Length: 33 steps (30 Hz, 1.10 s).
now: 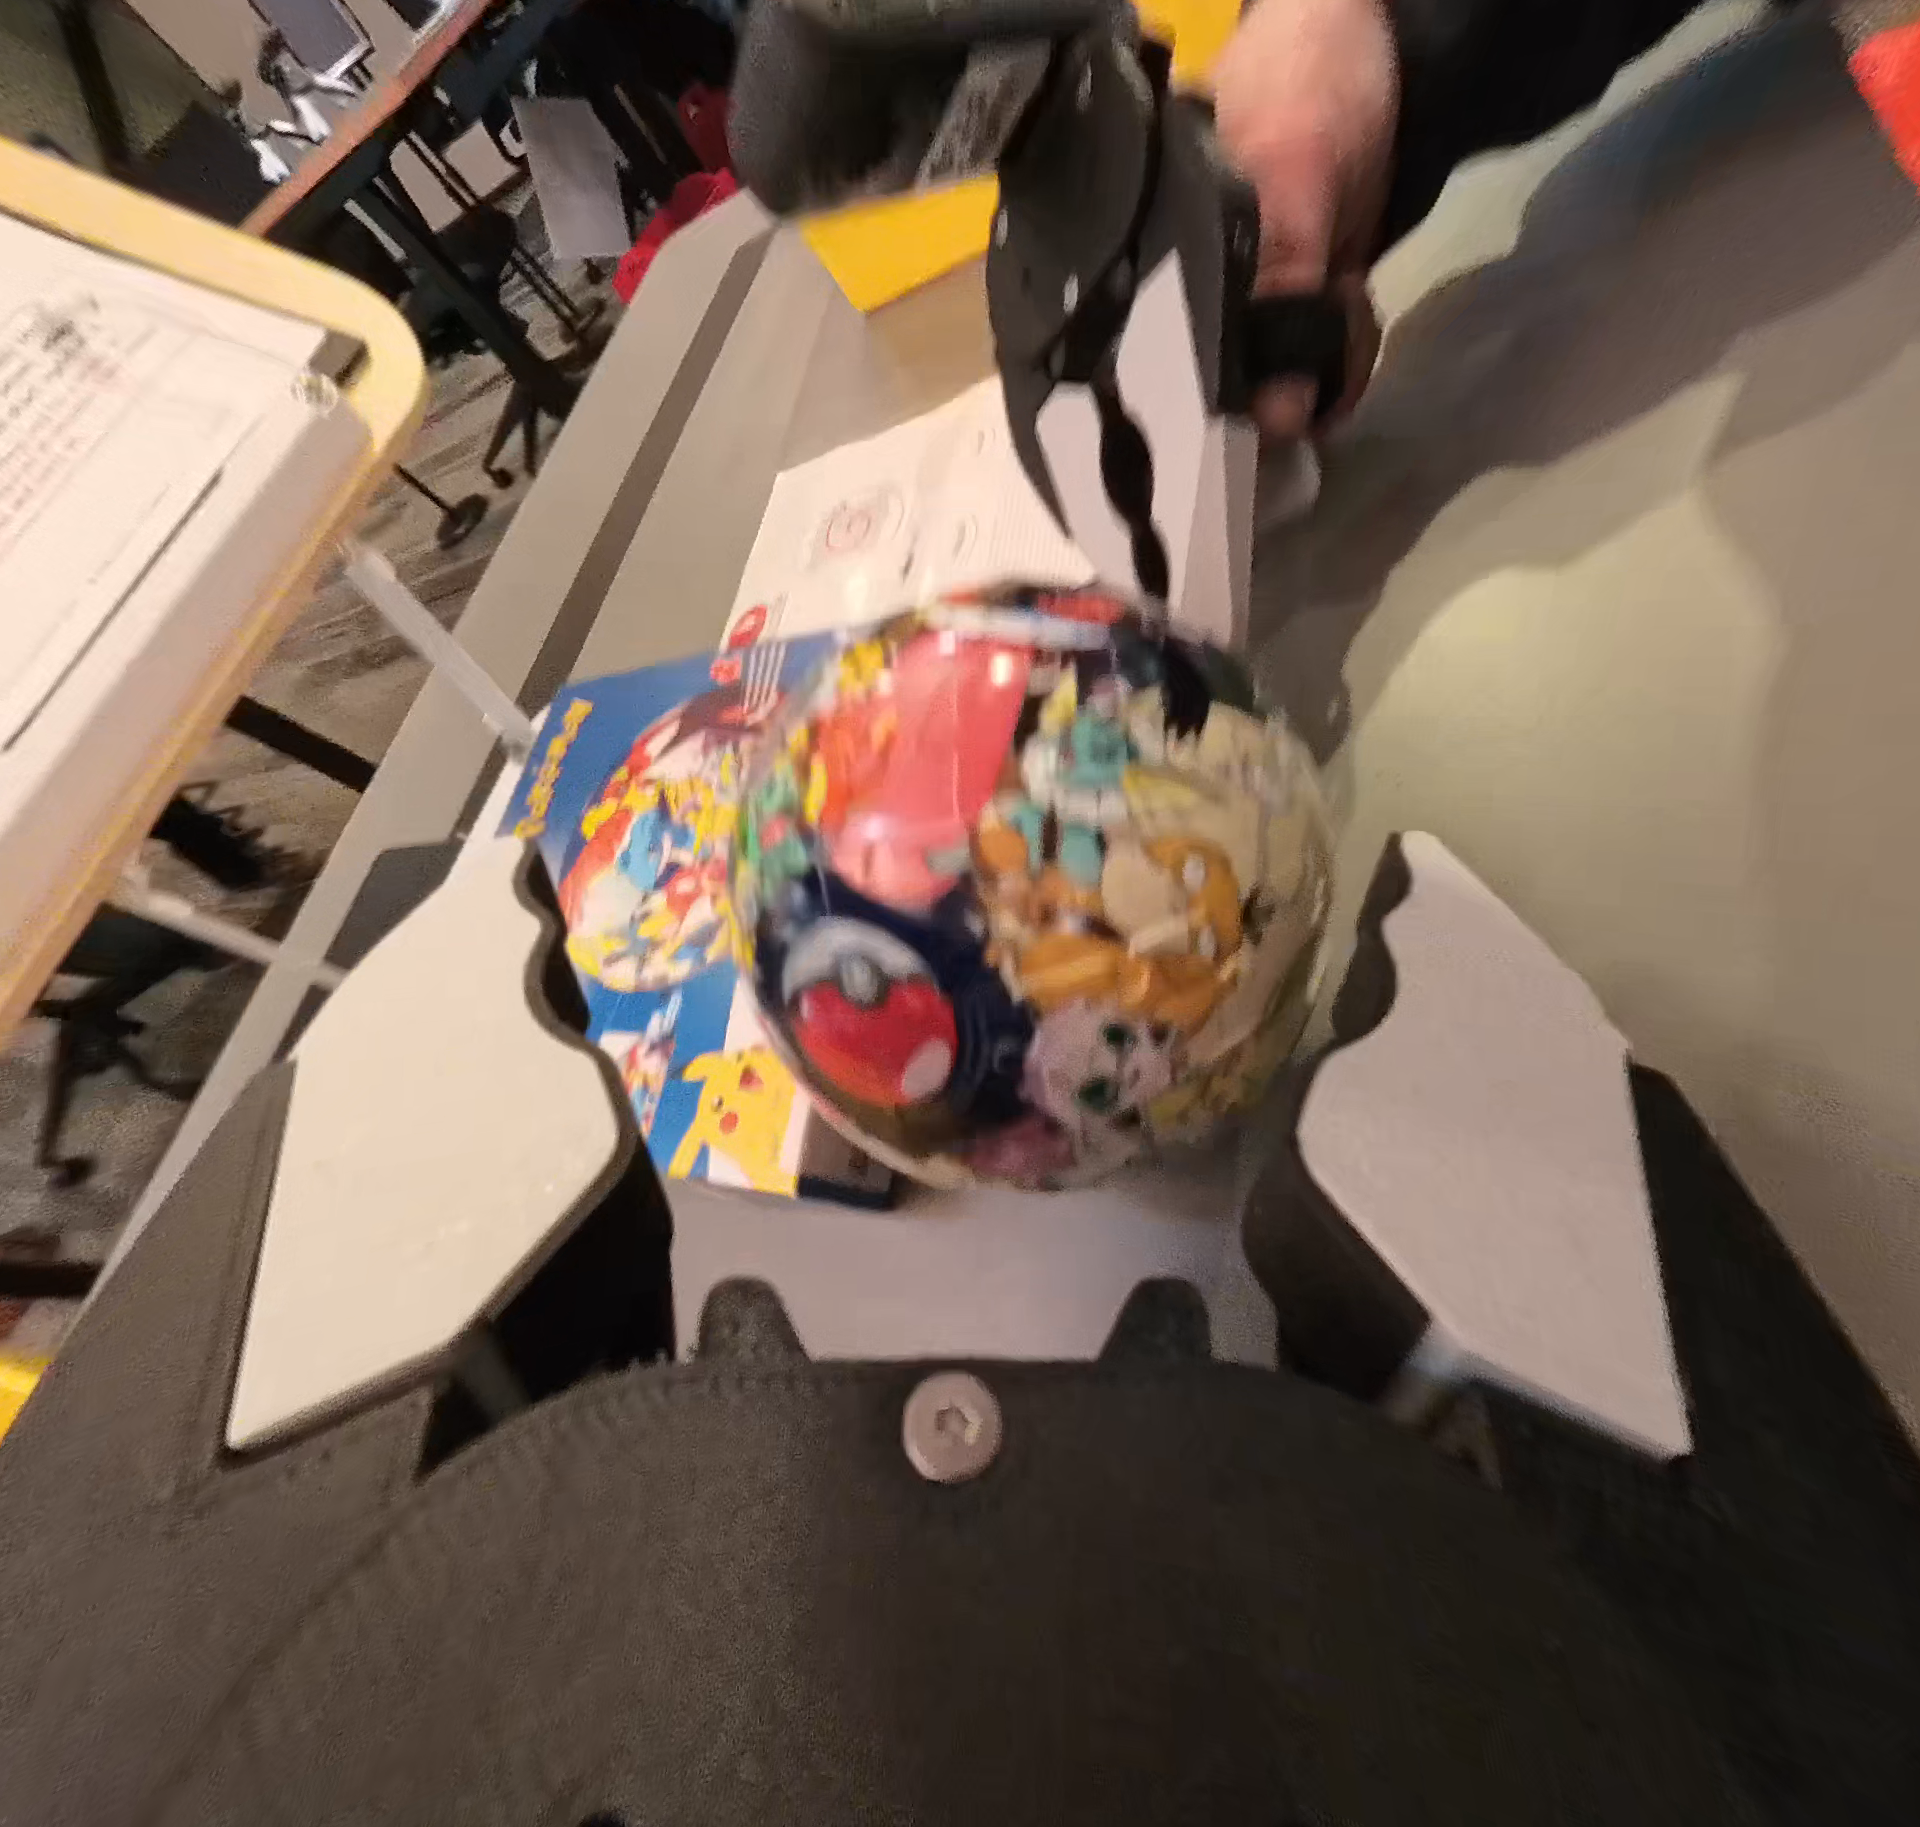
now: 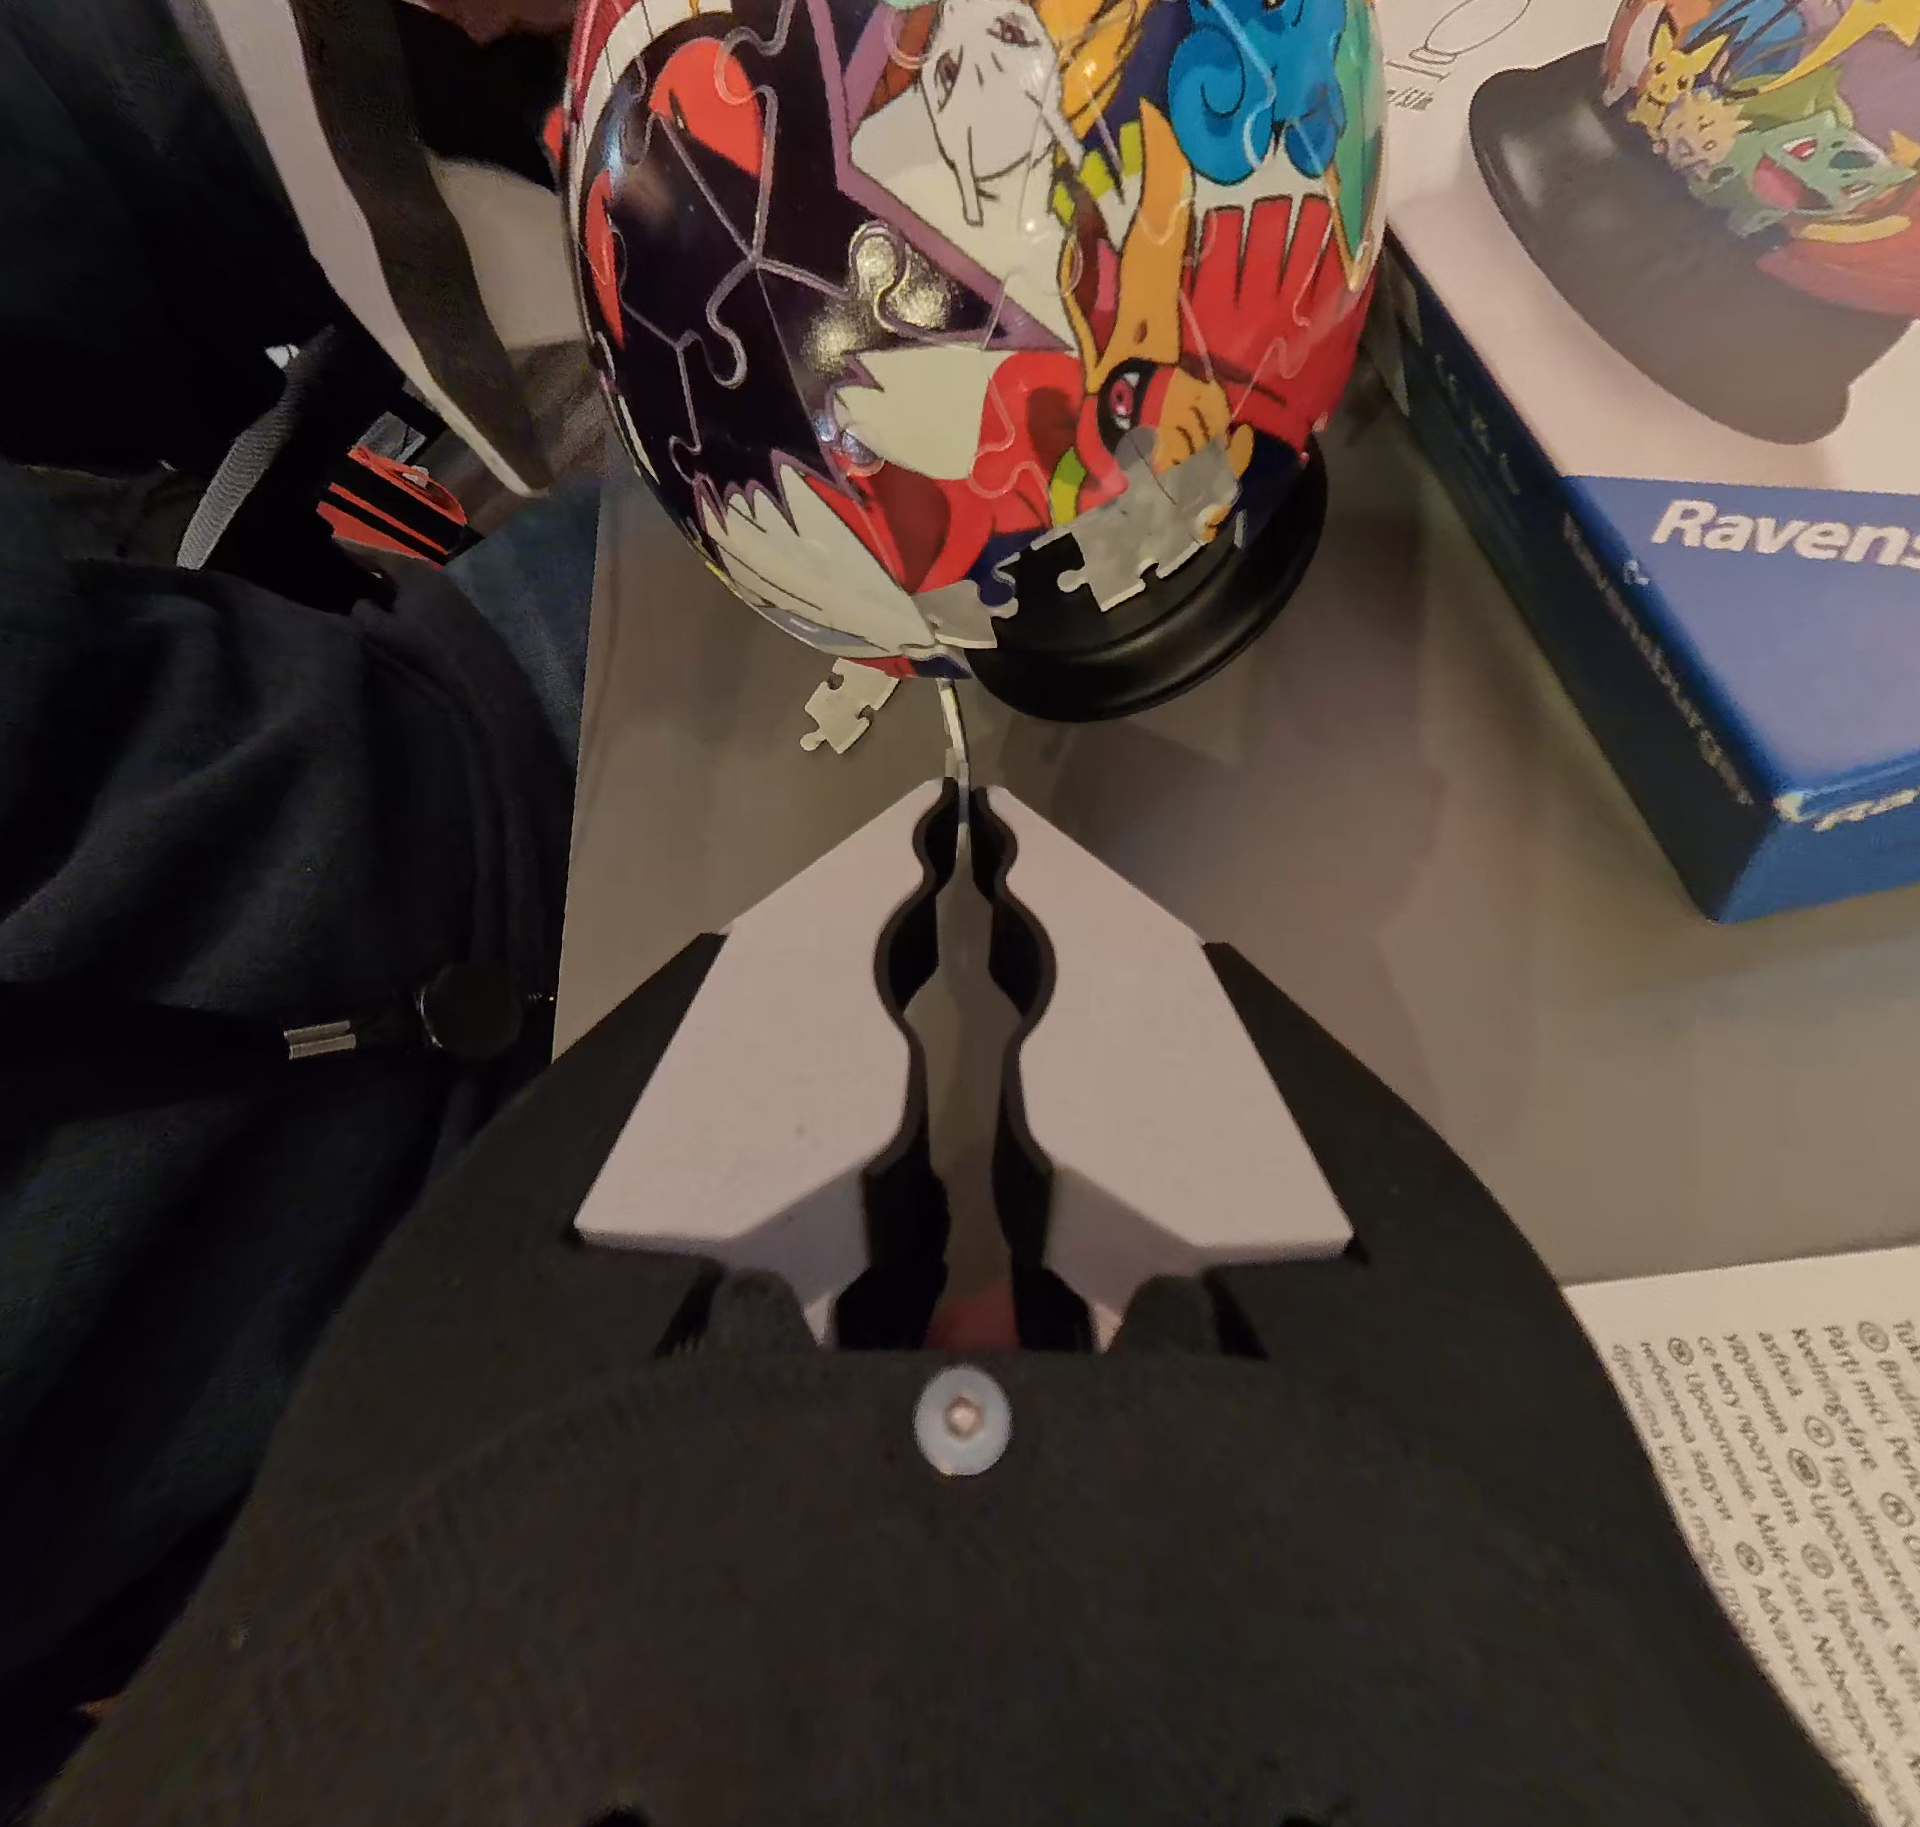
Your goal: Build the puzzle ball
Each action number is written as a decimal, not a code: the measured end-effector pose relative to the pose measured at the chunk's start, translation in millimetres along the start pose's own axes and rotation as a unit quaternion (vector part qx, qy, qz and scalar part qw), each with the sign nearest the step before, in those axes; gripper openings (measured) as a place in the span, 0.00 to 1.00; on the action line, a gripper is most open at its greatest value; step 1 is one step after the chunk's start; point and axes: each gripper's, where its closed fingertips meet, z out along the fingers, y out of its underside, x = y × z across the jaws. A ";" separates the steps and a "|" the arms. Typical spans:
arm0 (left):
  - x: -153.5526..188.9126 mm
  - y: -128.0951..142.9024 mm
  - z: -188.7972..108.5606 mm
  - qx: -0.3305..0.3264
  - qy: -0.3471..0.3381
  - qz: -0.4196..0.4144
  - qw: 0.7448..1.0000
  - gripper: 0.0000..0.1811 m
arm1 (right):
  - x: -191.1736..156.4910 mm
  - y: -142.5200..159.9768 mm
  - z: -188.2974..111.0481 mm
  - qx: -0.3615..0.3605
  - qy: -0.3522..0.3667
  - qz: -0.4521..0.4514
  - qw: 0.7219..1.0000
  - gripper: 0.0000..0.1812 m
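The left wrist view was blurred. The ball (image 2: 966,271), its top cut off, sat on a black stand (image 2: 1174,614) near the table's (image 2: 1299,946) edge, beside the box (image 2: 1683,551). The right gripper (image 2: 964,821) pinched a thin piece (image 2: 954,738) edge-on below the ball. The left gripper (image 1: 966,946) gaped wide around the ball, empty.

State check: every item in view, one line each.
Colourful puzzle ball: nearly complete, seated on black round stand, gap near bottom.
Loose grey puzzle piece: lying on table.
Blue puzzle box: closed.
Left gripper: open.
Right gripper: shut on thin piece.
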 end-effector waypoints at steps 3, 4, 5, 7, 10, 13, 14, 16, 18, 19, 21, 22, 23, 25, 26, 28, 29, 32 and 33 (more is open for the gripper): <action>5.6 -5.3 15.7 -0.077 0.049 -0.016 0.996 0.81 | -0.1 0.4 1.6 -0.001 -0.003 -0.001 1.000 0.00; 11.2 -0.5 20.5 -0.104 0.071 -0.009 0.992 0.81 | -0.2 0.6 2.0 0.000 -0.004 -0.001 1.000 0.00; 15.6 4.9 24.0 -0.127 0.090 -0.006 0.988 0.81 | -0.5 0.7 2.5 0.001 -0.006 -0.001 1.000 0.00; 14.9 9.6 29.4 -0.152 0.103 -0.010 0.983 0.81 | -1.8 0.9 3.3 0.003 -0.009 -0.003 1.000 0.00; 17.0 21.9 32.5 -0.204 0.124 0.001 0.971 0.76 | -3.0 2.4 4.6 0.003 -0.013 -0.005 1.000 0.00; 17.0 22.6 35.9 -0.210 0.126 0.005 0.970 0.76 | -3.3 3.0 5.2 0.004 -0.016 -0.006 1.000 0.00; 16.9 21.9 36.7 -0.207 0.126 0.004 0.970 0.76 | -3.2 3.2 5.3 0.003 -0.016 -0.007 1.000 0.00; 16.9 20.6 37.6 -0.195 0.122 0.001 0.973 0.75 | -3.5 2.6 4.4 0.005 -0.018 -0.008 1.000 0.00; 16.5 20.0 36.8 -0.184 0.117 0.006 0.976 0.75 | -3.0 1.9 3.5 0.007 -0.018 -0.009 1.000 0.00; 16.0 20.4 36.1 -0.177 0.113 0.008 0.978 0.75 | -2.4 1.9 3.0 0.007 -0.018 -0.009 1.000 0.00; 15.0 19.5 35.3 -0.157 0.106 0.004 0.982 0.75 | -1.3 1.6 1.9 0.010 -0.018 -0.007 1.000 0.00; 15.0 19.1 34.5 -0.145 0.103 0.012 0.984 0.75 | -1.1 1.8 1.3 0.011 -0.018 -0.006 1.000 0.00; 14.9 19.1 33.8 -0.137 0.102 0.013 0.985 0.75 | -0.9 2.2 0.7 0.010 -0.018 -0.006 1.000 0.00; 13.9 17.9 32.8 -0.121 0.098 0.019 0.988 0.75 | -0.3 3.2 -0.7 0.010 -0.016 -0.005 1.000 0.00; 13.3 15.5 32.3 -0.106 0.094 0.027 0.990 0.75 | 0.0 3.5 -1.6 0.010 -0.016 -0.004 1.000 0.00; 13.7 10.8 31.5 -0.078 0.096 0.028 0.992 0.75 | 0.8 4.4 -3.2 0.009 -0.014 -0.002 1.000 0.00; 13.8 7.9 31.2 -0.060 0.096 0.032 0.993 0.75 | 1.1 4.7 -3.9 0.009 -0.013 -0.001 1.000 0.00; 17.2 3.3 29.9 -0.023 0.109 0.043 0.993 0.75 | 2.6 4.5 -4.9 0.005 -0.011 0.005 1.000 0.00; 18.6 1.3 29.8 -0.012 0.112 0.047 0.993 0.75 | 2.8 3.6 -4.5 0.004 -0.012 0.007 1.000 0.00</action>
